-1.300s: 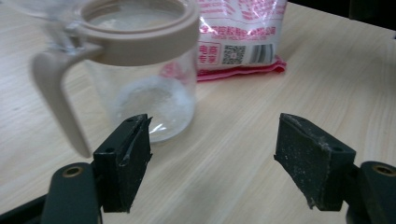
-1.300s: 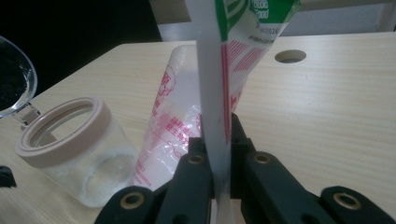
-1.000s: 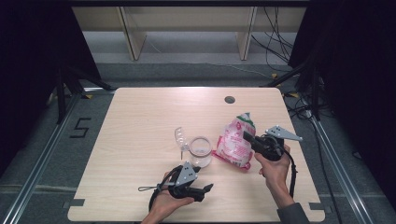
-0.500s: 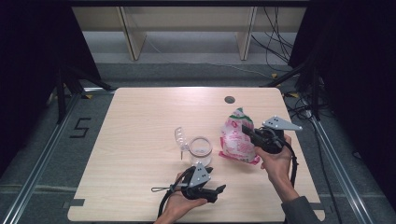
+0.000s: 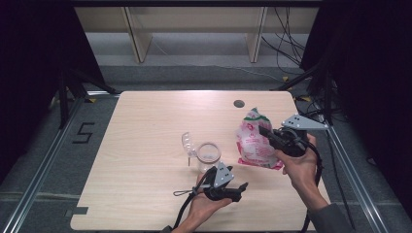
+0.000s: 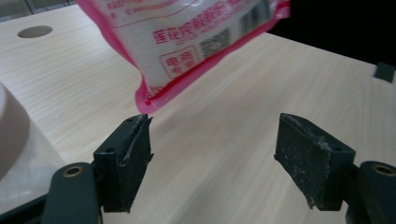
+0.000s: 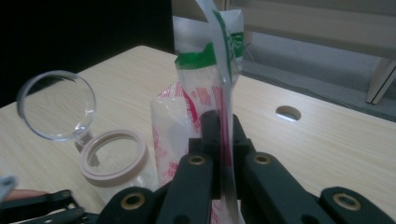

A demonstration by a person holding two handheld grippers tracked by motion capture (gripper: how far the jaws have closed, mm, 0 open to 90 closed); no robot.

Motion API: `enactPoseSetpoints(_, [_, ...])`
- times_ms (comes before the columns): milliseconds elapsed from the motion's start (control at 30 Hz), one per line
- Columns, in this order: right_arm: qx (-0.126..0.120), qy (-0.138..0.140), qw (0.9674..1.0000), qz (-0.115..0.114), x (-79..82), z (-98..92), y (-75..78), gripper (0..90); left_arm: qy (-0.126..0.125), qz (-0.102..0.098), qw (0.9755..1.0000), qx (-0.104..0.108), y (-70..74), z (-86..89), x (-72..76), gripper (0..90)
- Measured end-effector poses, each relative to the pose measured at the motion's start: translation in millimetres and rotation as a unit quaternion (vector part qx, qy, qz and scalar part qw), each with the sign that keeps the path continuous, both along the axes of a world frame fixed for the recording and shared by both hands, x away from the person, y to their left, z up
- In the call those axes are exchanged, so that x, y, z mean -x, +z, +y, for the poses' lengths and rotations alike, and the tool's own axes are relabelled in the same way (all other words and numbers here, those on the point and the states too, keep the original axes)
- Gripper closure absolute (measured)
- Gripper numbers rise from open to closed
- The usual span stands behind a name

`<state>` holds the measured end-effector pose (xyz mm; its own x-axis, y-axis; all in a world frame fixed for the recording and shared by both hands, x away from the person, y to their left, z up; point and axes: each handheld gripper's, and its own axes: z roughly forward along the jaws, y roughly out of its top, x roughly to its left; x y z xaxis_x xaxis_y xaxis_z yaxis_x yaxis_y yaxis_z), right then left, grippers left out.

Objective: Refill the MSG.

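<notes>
A pink and white bag (image 5: pixel 253 141) with a green top hangs tilted over the right part of the table, and my right gripper (image 5: pixel 265 131) is shut on its side edge. In the right gripper view the two jaws pinch the bag's (image 7: pixel 205 93) thin seam at the right gripper (image 7: pixel 222 128). My left gripper (image 5: pixel 241 188) lies low near the front edge, pointing right, open and holding nothing. Along the left gripper (image 6: pixel 215 140), the bag's lower corner (image 6: pixel 187 42) hangs above and beyond its pads. A clear jar (image 5: pixel 208 154) with a hinged lid (image 5: pixel 187 141) flipped open stands left of the bag.
A round hole (image 5: pixel 238 103) is cut in the table (image 5: pixel 145 121) behind the bag. The jar's beige rim (image 7: pixel 112 158) and clear lid (image 7: pixel 56 105) stand left of the bag in the right gripper view. Cables trail from both grippers toward the front edge.
My right gripper has risen and taken the bag up with it. My left gripper has slid to the right along the table's front, past the jar and toward the bag.
</notes>
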<state>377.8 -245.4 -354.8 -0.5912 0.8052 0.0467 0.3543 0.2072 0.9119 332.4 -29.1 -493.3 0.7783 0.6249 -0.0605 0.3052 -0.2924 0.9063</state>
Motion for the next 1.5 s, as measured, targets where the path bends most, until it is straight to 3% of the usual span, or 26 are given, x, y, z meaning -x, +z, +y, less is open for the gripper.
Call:
enactPoseSetpoints(100, [-0.002, 0.004, 1.0000, -0.002, 6.0, -1.2, 8.4, 90.0, 0.021, -0.007, 0.9997, 0.008, -1.6, -7.6, -3.9, 27.4])
enactPoseSetpoints(167, [-0.009, 0.003, 1.0000, -0.001, 11.8, -0.3, 14.6, 90.0, 0.028, -0.013, 0.9995, 0.002, -1.9, -12.2, -4.5, 28.1])
enactPoseSetpoints(267, [-0.006, 0.009, 0.9996, -0.025, 15.4, -0.7, 20.9, 90.0, 0.031, -0.019, 0.9993, 0.003, -2.4, -19.4, -6.9, 28.2])
enactPoseSetpoints(433, [-0.001, 0.021, 0.9992, -0.035, 22.3, -1.2, 28.7, 90.0, 0.040, -0.025, 0.9989, 0.001, -3.6, -25.5, -8.6, 28.4])
enactPoseSetpoints(500, [-0.012, 0.022, 0.9995, -0.018, 26.6, -0.2, 30.4, 90.0, 0.053, -0.025, 0.9982, 0.008, -4.0, -26.8, -9.1, 28.4])
enactPoseSetpoints(567, [-0.014, 0.034, 0.9992, -0.017, 28.5, 1.0, 31.6, 90.0, 0.055, -0.019, 0.9982, 0.012, -5.1, -27.8, -11.2, 28.4])
enactPoseSetpoints(600, [-0.013, 0.025, 0.9993, -0.023, 30.1, 2.3, 31.7, 90.0, 0.052, -0.027, 0.9983, 0.000, -5.8, -27.3, -12.4, 29.2])
enactPoseSetpoints(633, [-0.023, 0.025, 0.9994, -0.012, 31.7, 4.3, 31.8, 90.0, 0.059, -0.040, 0.9974, -0.008, -6.9, -29.3, -11.6, 30.2])
enactPoseSetpoints(667, [-0.016, 0.032, 0.9992, -0.017, 30.8, 3.8, 32.3, 90.0, 0.063, -0.046, 0.9969, -0.014, -8.2, -29.9, -12.5, 32.5])
enactPoseSetpoints(700, [-0.023, 0.031, 0.9992, -0.014, 32.1, 6.3, 32.1, 90.0, 0.062, -0.042, 0.9972, -0.006, -9.7, -30.9, -13.2, 35.8])
enactPoseSetpoints(733, [-0.012, 0.044, 0.9988, -0.020, 30.0, 6.1, 32.4, 90.0, 0.060, -0.041, 0.9973, -0.005, -10.0, -30.9, -13.9, 40.1])
enactPoseSetpoints(800, [-0.010, 0.046, 0.9988, -0.013, 29.8, 9.0, 32.6, 90.0, 0.066, -0.061, 0.9960, -0.005, -10.9, -31.8, -14.2, 45.5])
enactPoseSetpoints(867, [-0.009, 0.041, 0.9991, -0.003, 29.0, 13.2, 31.8, 90.0, 0.070, -0.056, 0.9959, 0.018, -12.0, -31.1, -14.9, 57.2])
enactPoseSetpoints(900, [-0.001, 0.046, 0.9988, -0.016, 26.3, 13.1, 31.3, 90.0, 0.075, -0.058, 0.9954, 0.014, -12.1, -30.9, -13.8, 60.1])
enactPoseSetpoints(933, [0.000, 0.042, 0.9990, -0.014, 24.9, 14.6, 31.0, 90.0, 0.076, -0.064, 0.9950, 0.015, -13.5, -30.7, -13.1, 62.1])
enactPoseSetpoints(967, [-0.002, 0.044, 0.9990, -0.010, 24.1, 15.7, 31.5, 90.0, 0.077, -0.063, 0.9947, 0.027, -15.5, -31.6, -13.1, 66.1])
enactPoseSetpoints(1000, [0.004, 0.050, 0.9984, -0.024, 21.0, 16.7, 31.0, 90.0, 0.079, -0.058, 0.9945, 0.036, -16.9, -31.5, -12.7, 67.7])
enactPoseSetpoints(1033, [0.006, 0.041, 0.9991, -0.010, 22.5, 19.5, 32.1, 90.0, 0.078, -0.056, 0.9946, 0.040, -17.4, -31.4, -12.9, 69.2])
enactPoseSetpoints(1133, [0.022, 0.048, 0.9984, -0.021, 19.1, 25.8, 32.6, 90.0, 0.081, -0.047, 0.9944, 0.049, -17.9, -30.9, -12.8, 70.4])
enactPoseSetpoints(1267, [0.015, 0.055, 0.9982, -0.017, 15.0, 34.8, 33.1, 90.0, 0.082, -0.039, 0.9938, 0.064, -17.4, -28.6, -10.7, 71.3])
enactPoseSetpoints(1367, [0.014, 0.050, 0.9985, -0.014, 10.8, 43.7, 34.7, 90.0, 0.085, -0.038, 0.9924, 0.081, -18.2, -28.1, -10.3, 71.5])
enactPoseSetpoints(1467, [0.034, 0.065, 0.9971, -0.020, 5.3, 51.9, 36.5, 90.0, 0.080, -0.031, 0.9902, 0.110, -20.7, -28.9, -12.5, 71.8])
enactPoseSetpoints(1500, [0.027, 0.058, 0.9979, -0.014, 5.3, 56.0, 35.8, 90.0, 0.083, -0.027, 0.9898, 0.113, -20.4, -29.3, -11.3, 71.9])
